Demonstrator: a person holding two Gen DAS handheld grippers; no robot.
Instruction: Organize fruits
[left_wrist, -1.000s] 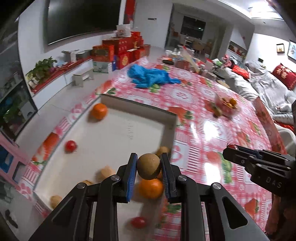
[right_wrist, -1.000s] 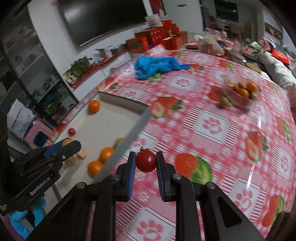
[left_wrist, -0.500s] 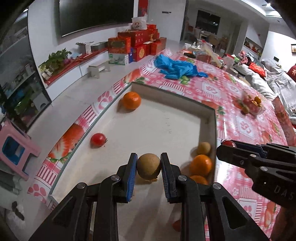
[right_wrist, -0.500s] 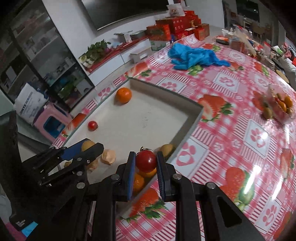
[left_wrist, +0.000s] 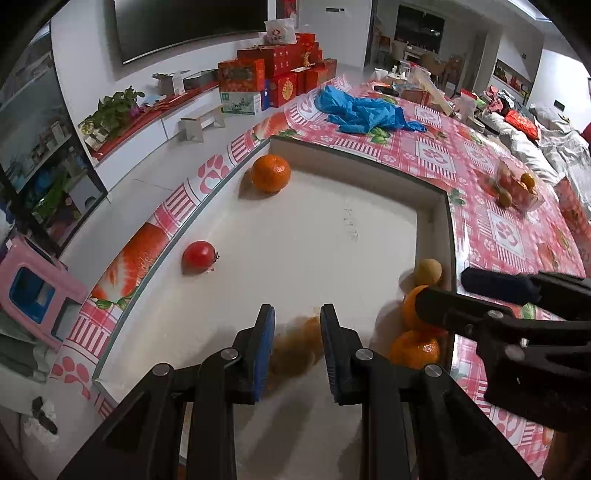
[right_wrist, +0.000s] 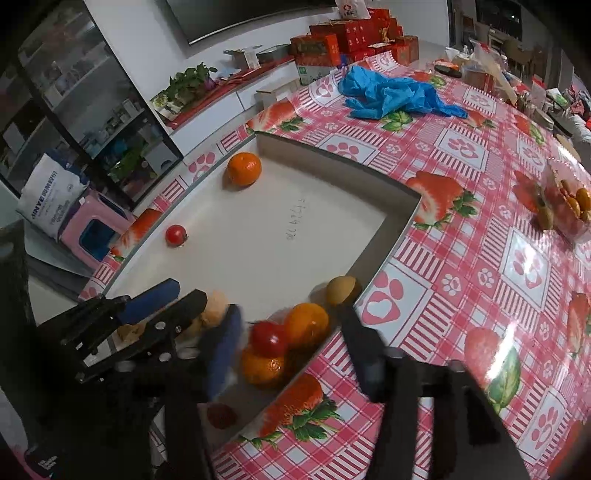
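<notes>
Fruit lies scattered in a shallow white tray (left_wrist: 431, 206) on a red checked tablecloth (right_wrist: 480, 258), both grippers over its near end.

The left gripper (left_wrist: 297, 339) stands with its jaws apart, a blurred brown fruit (left_wrist: 295, 347) between and below them, gripped by neither finger. The right gripper (right_wrist: 291, 339) is spread wide too, a red tomato (right_wrist: 269, 338) loose between its fingers atop two oranges (right_wrist: 306, 325) in the tray's near right corner. Counted in the tray: three oranges, the third (left_wrist: 270, 172) alone at the far left corner; three tomatoes, one (left_wrist: 198, 256) by the left wall and one (right_wrist: 221, 415) at the near edge; one small yellowish fruit (left_wrist: 427, 271) against the right wall. Pale lumps (right_wrist: 216, 312) sit beside the left gripper, too blurred to count. A blue plastic bag (right_wrist: 391, 94) and a clear container of fruit (right_wrist: 569, 199) lie farther off.
</notes>
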